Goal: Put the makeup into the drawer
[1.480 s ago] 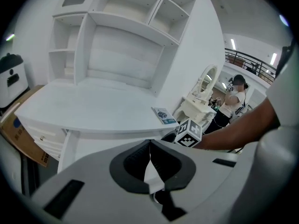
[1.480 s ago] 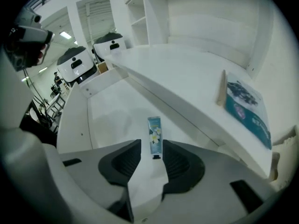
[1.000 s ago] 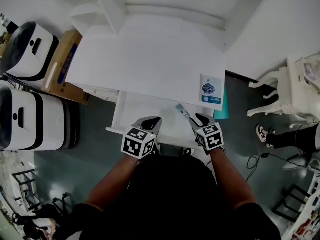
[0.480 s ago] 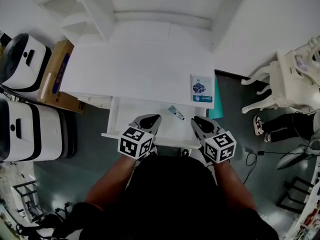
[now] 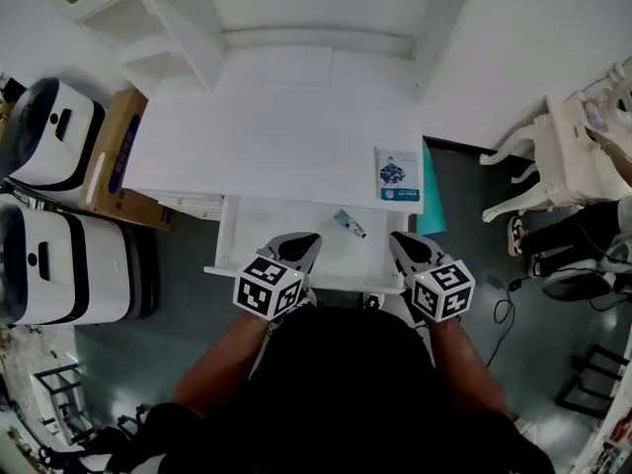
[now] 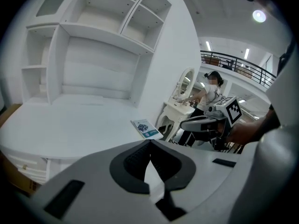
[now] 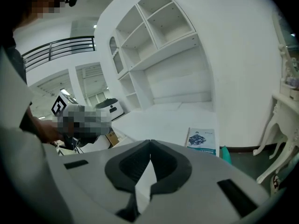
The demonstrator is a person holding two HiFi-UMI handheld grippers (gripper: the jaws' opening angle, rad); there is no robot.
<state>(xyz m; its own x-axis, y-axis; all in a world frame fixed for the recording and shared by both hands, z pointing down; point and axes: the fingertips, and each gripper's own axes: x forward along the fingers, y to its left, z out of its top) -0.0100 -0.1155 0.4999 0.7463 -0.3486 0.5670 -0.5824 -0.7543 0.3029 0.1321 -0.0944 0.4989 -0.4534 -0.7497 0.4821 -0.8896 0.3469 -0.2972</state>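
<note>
A small grey-green makeup tube [image 5: 350, 223] lies on the floor of the open white drawer [image 5: 272, 223] under the desk's front edge. My right gripper [image 5: 399, 239] hovers over the drawer's front right corner, a short way right of the tube. Its jaws have just been closing and now meet with nothing between them [image 7: 150, 142]. My left gripper [image 5: 307, 240] hangs over the drawer's front edge, left of the tube. It is shut and empty too [image 6: 150, 141].
A blue-and-white booklet [image 5: 398, 176] lies at the right edge of the white desk top [image 5: 276, 136], below an empty shelf unit [image 5: 326, 18]. Left stand two white machines [image 5: 49, 117] and a cardboard box [image 5: 120, 141]. A white vanity [image 5: 583, 156] and a person's legs [image 5: 573, 237] are at the right.
The right gripper has drawn back from the tube toward me and its jaws have closed empty. The tube stays lying in the drawer. The left gripper has barely shifted.
</note>
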